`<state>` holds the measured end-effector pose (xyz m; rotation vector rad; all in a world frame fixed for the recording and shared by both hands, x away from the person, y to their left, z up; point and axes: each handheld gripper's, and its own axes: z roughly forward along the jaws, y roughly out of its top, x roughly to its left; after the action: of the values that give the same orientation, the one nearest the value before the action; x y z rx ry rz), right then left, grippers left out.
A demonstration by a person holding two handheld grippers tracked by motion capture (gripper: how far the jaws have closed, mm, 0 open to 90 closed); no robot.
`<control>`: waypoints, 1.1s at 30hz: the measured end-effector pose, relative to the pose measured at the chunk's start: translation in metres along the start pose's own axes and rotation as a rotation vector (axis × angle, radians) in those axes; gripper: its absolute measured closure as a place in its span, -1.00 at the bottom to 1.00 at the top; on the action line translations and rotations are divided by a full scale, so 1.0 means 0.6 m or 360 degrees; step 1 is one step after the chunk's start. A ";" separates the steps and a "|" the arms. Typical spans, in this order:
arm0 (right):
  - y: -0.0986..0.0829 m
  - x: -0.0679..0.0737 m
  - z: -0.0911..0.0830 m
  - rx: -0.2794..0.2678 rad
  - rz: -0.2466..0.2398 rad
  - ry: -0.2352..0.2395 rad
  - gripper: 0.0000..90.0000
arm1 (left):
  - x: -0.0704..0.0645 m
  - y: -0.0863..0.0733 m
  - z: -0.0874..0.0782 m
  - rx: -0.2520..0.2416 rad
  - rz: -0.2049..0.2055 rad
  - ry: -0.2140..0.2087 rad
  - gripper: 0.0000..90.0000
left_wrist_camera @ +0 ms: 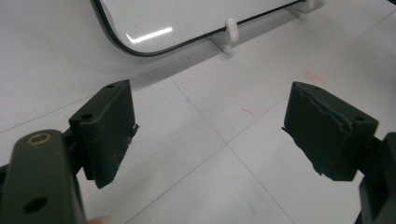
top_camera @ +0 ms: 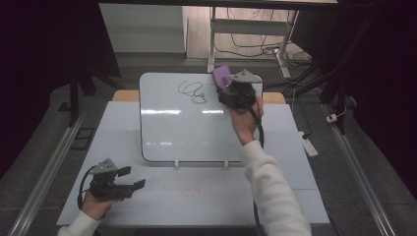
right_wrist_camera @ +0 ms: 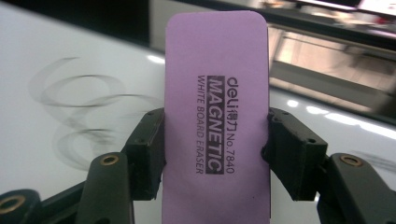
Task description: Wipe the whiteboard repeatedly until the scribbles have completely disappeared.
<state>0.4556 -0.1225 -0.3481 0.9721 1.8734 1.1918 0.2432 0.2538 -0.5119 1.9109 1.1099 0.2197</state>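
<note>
One purple eraser (right_wrist_camera: 217, 116), one whiteboard (top_camera: 187, 130), two tongs

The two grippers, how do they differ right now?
The right gripper is shut on the purple whiteboard eraser; the left gripper is open, holding nothing. The right is raised at the whiteboard near the scribble; the left sits low over the table. Both have black jaws.

I read print on one thing, the purple eraser (right_wrist_camera: 217, 112) that my right gripper (right_wrist_camera: 217, 154) clamps by its long edges. Running along its face in dark letters: "deli" with two Chinese characters and "No.7840", then "MAGNETIC" in light letters on a dark bar, then "WHITE BOARD ERASER". The black marker strokes (top_camera: 193, 91) on the whiteboard (top_camera: 172, 132) are loops, not letters I can read.
</note>
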 end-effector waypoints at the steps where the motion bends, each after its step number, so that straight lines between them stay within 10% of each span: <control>1: -0.001 -0.017 -0.005 -0.0007 0.0013 -0.0050 -0.09 | 0.000 0.000 0.000 -0.0001 -0.0001 0.0000 -0.61; 8: -0.001 -0.019 -0.004 -0.0008 -0.0005 -0.0094 -0.09 | -0.001 0.001 0.000 0.0001 0.0002 0.0004 -0.61; 19: 0.003 0.100 0.033 0.0012 -0.0186 0.0151 -0.09 | 0.000 0.000 -0.001 -0.0004 0.0004 -0.0001 -0.61; 33: 0.002 -0.028 -0.005 -0.0011 0.0004 -0.0108 -0.09 | -0.002 0.001 -0.002 -0.0007 0.0005 0.0004 -0.61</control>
<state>0.4615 -0.1378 -0.3432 0.9993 1.8140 1.1519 0.2423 0.2536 -0.5106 1.9090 1.1075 0.2264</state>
